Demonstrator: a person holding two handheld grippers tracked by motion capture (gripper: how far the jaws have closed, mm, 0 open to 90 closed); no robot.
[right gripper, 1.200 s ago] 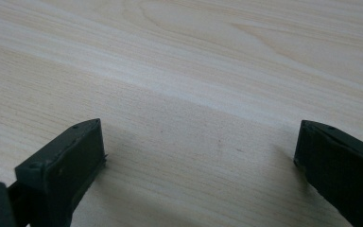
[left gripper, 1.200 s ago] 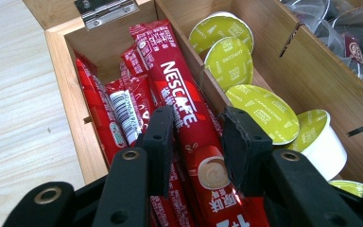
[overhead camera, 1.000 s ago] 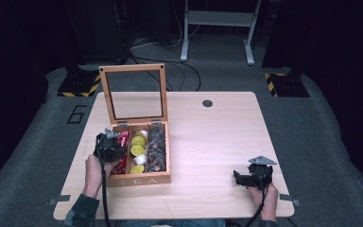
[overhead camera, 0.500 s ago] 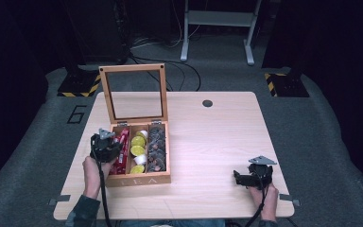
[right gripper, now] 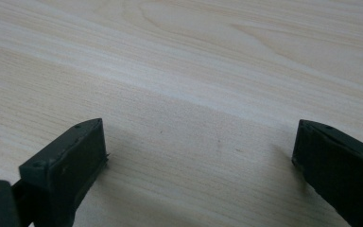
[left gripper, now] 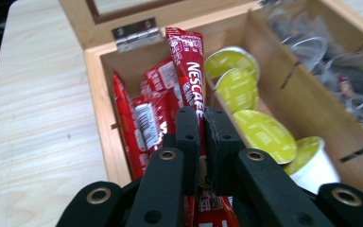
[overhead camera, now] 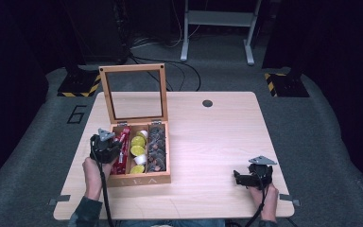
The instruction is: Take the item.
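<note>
Pinching a red Nescafé stick sachet (left gripper: 189, 78), the left claw (left gripper: 201, 124) has its jaws drawn nearly together with the flat packet running up between them. The sachet stands in the leftmost compartment of the wooden tea box (overhead camera: 139, 178), among other red sachets (left gripper: 142, 118), its top end leaning toward the hinged back wall. In the high view the left claw (overhead camera: 105, 144) sits at the box's left edge, over that same compartment, and the glass-paned lid (overhead camera: 133, 92) stands upright behind.

Yellow-topped capsules (left gripper: 246, 94) fill the middle compartment and clear-wrapped tea bags (left gripper: 326, 52) the right one. The right claw (overhead camera: 251, 177) rests low on the table (overhead camera: 208, 137) well apart from the box, near the person's side; its own view shows the jaws spread wide over bare wood, with nothing between them.

As for handling, the sachet looks light, thin and limp, a glossy foil sleeve with loose powder inside. It will likely bend above the grip and could slide through smooth pads if the squeeze is slack. The sealed, flattened ends look like the firmest places to take hold, since the powder-filled middle shifts under pressure. Here the grip appears to sit toward the lower half, so the long upper part may flop as it comes out. Neighbouring sachets press close against it and might drag along with it; a straight upward pull, clear of the divider and the hinge, seems the safest course
</note>
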